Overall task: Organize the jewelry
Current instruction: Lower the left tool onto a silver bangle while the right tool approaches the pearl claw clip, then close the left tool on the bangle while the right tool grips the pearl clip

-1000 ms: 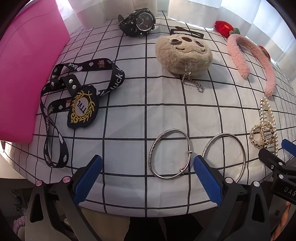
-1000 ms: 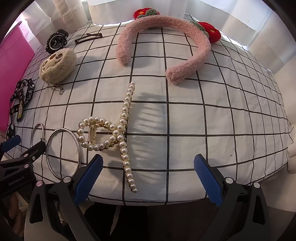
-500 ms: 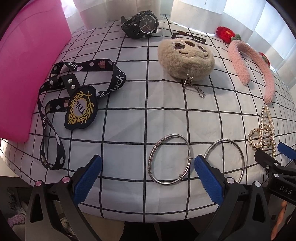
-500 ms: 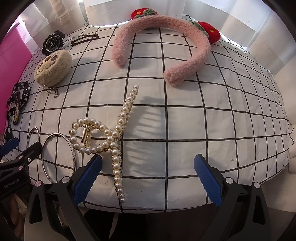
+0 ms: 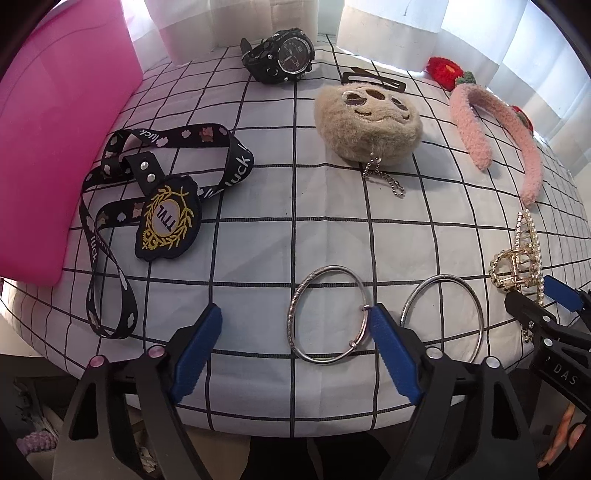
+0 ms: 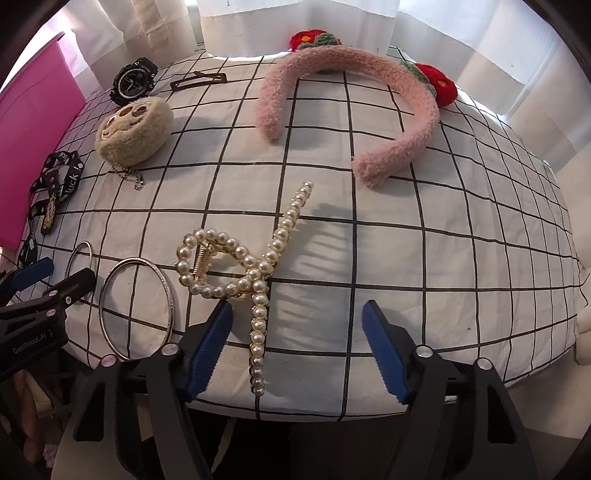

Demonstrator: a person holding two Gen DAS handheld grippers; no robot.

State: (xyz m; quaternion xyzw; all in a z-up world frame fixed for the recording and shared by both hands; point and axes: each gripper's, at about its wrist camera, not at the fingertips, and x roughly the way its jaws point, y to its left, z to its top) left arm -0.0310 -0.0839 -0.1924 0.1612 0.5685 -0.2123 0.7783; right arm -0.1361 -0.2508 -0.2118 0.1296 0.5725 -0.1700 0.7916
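Note:
Two silver bangles lie near the table's front edge: one (image 5: 328,314) between my left fingers, the other (image 5: 443,317) just right of them. My left gripper (image 5: 295,343) is open and empty, low over the first bangle. A pearl hair claw (image 6: 240,269) lies in front of my right gripper (image 6: 295,339), which is open and empty; its left finger sits close to the claw's lower arm. A pink fuzzy headband (image 6: 351,107), a plush paw keychain (image 5: 365,122), a black watch (image 5: 280,61), a black lanyard with badge (image 5: 166,221) and a dark hair clip (image 6: 199,80) lie farther back.
A pink box (image 5: 55,129) stands at the table's left side. The table carries a white cloth with a black grid (image 6: 406,240). White curtains (image 6: 295,26) hang behind. Each gripper shows at the edge of the other's view.
Both grippers have moved forward and lower toward the table. The bangle now sits between my left fingers and the pearl claw is closer to my right fingers. Nothing has been gripped.

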